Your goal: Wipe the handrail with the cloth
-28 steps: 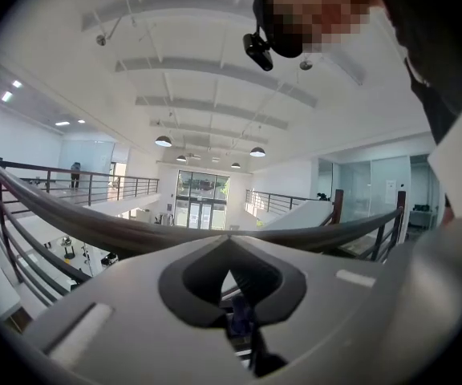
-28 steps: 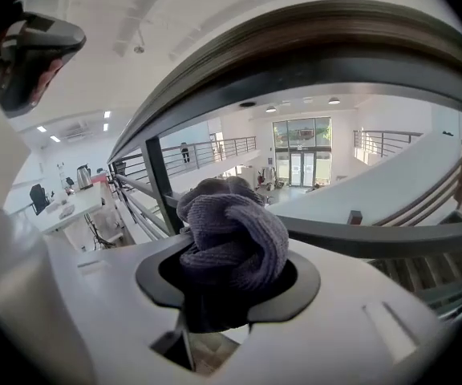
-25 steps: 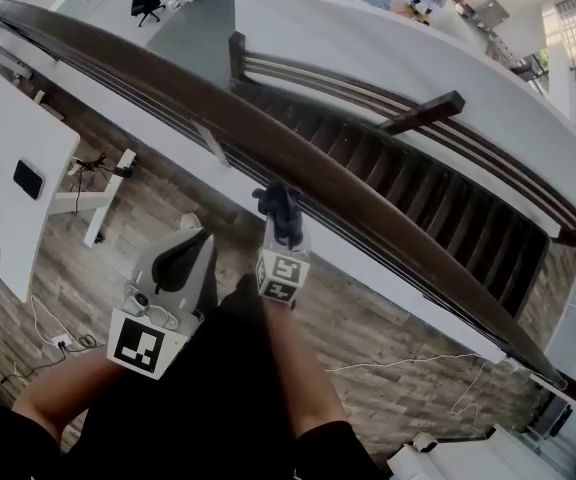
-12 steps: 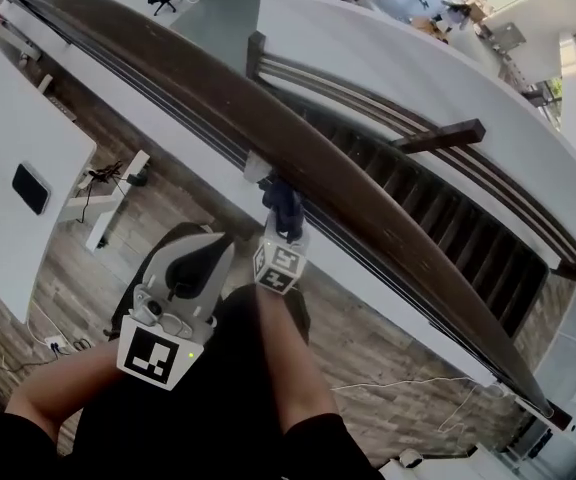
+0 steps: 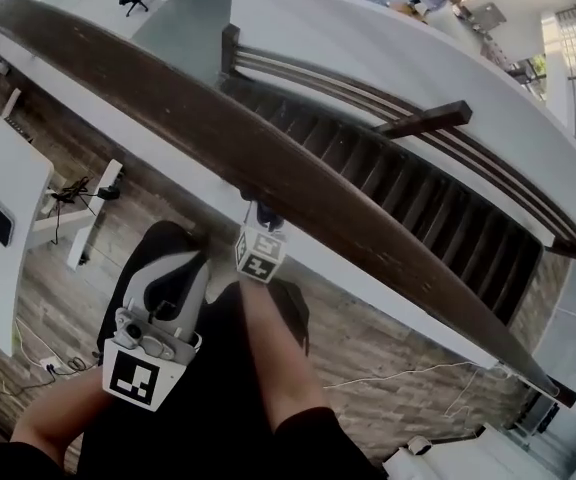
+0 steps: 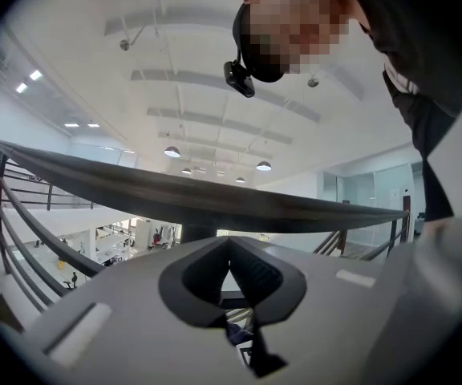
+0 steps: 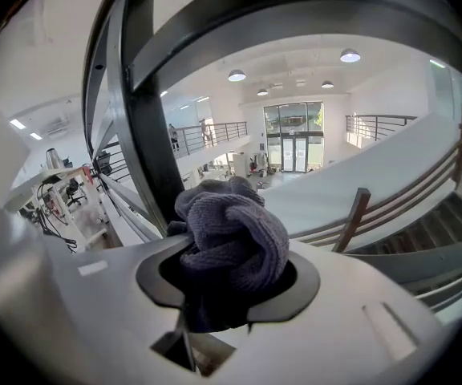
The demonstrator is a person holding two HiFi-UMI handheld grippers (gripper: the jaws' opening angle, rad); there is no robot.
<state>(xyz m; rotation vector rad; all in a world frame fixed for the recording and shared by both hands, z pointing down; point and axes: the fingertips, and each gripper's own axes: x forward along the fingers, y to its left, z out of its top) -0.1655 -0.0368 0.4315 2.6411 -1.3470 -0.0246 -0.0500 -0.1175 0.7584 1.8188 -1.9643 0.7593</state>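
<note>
At the centre of the head view, the right gripper points up at the near edge of the dark wooden handrail, which runs from upper left to lower right of the frame. Its jaws are clamped on a bunched blue-grey cloth, which sits right at the rail's lower edge; whether it touches the rail cannot be told. In the right gripper view the cloth bulges out from between the jaws of the right gripper, with the handrail arcing above it and a dark baluster post just left of it. The left gripper is at lower left of the head view, over the wood floor and apart from the rail. In the left gripper view the left gripper has its jaws closed together on nothing, and the handrail crosses the frame above them. A staircase lies beyond the rail at right.
</note>
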